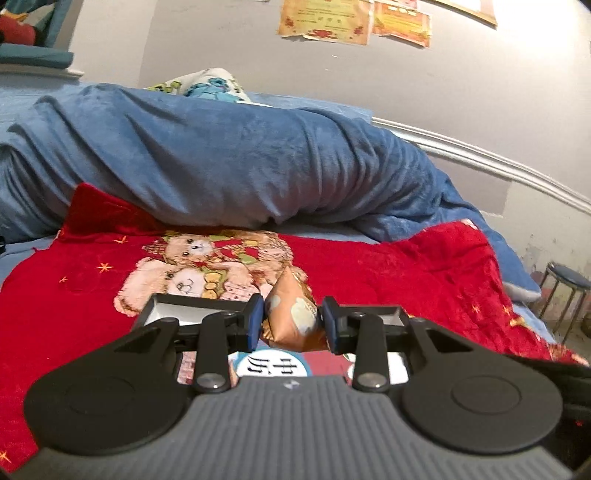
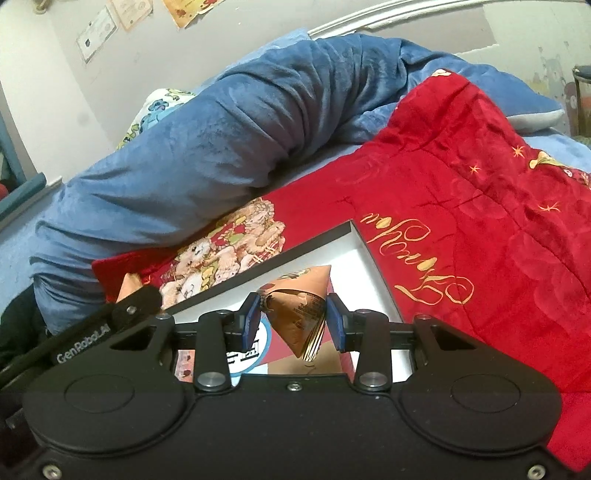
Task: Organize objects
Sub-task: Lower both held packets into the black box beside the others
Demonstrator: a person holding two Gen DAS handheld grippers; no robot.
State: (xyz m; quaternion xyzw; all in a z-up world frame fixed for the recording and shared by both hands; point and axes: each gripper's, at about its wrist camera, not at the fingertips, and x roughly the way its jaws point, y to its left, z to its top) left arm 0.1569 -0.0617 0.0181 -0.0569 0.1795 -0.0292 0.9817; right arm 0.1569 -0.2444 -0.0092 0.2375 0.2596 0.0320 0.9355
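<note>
My left gripper (image 1: 293, 320) is shut on an orange pyramid-shaped snack packet (image 1: 291, 314), held just above a shallow black-rimmed box (image 1: 166, 308). My right gripper (image 2: 294, 320) is shut on a second orange pyramid packet (image 2: 299, 306), held over the same box (image 2: 365, 258), whose white inner wall and printed red-and-white bottom show beneath the fingers. The left gripper's body (image 2: 110, 321) shows at the left of the right wrist view, with a tip of its packet (image 2: 127, 286) above it.
The box lies on a red blanket with a teddy-bear print (image 1: 406, 266) on a bed. A rolled blue quilt (image 1: 221, 158) lies behind it. A grey wall with posters (image 1: 325, 18) is beyond. A metal stool (image 1: 565, 291) stands at the far right.
</note>
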